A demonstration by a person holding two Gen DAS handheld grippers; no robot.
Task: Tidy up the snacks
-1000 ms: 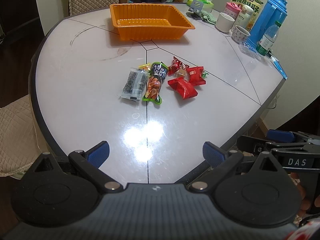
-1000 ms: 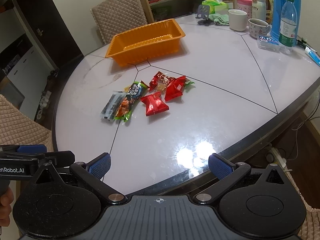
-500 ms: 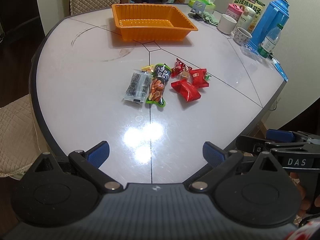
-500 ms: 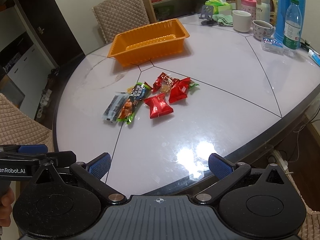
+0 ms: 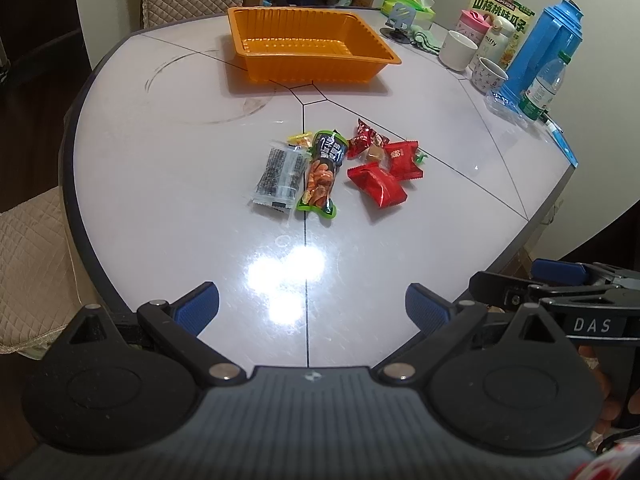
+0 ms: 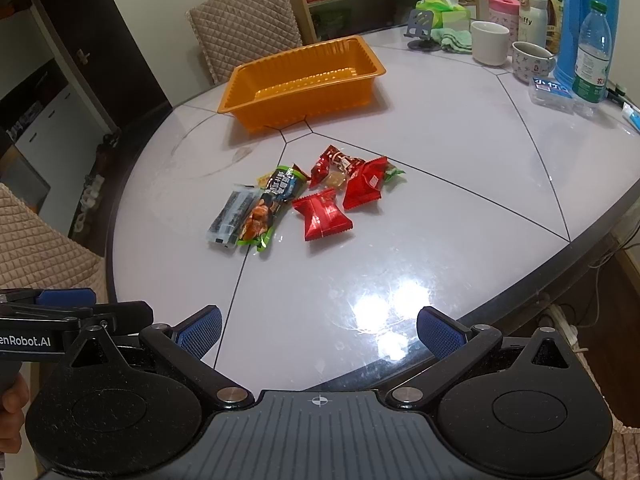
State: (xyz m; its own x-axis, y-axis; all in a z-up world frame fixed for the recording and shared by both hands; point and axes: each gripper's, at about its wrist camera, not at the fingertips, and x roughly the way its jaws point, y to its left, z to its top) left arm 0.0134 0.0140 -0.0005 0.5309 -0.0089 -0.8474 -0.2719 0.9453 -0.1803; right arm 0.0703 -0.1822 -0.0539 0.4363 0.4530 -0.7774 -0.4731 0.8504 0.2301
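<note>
Several snack packets lie in a loose cluster mid-table: a clear packet of dark seeds (image 5: 280, 174) (image 6: 232, 216), a green-edged packet (image 5: 322, 174) (image 6: 270, 204), red packets (image 5: 378, 184) (image 6: 322, 216) and small candies (image 5: 366, 140). An empty orange tray (image 5: 308, 50) (image 6: 300, 80) stands beyond them. My left gripper (image 5: 312, 306) is open and empty above the table's near edge. My right gripper (image 6: 318, 332) is open and empty, also near that edge. Each gripper shows at the side of the other's view.
At the table's far right stand a blue thermos (image 5: 548, 48), a water bottle (image 6: 592, 56), cups (image 6: 490, 42), a snack box (image 5: 504, 8) and a tissue pack (image 5: 408, 0). Quilted chairs (image 6: 244, 36) stand around the white table (image 5: 160, 160).
Both grippers have moved forward a little toward the snacks; the cluster and tray sit lower and nearer in both views. Jaws stay open.
</note>
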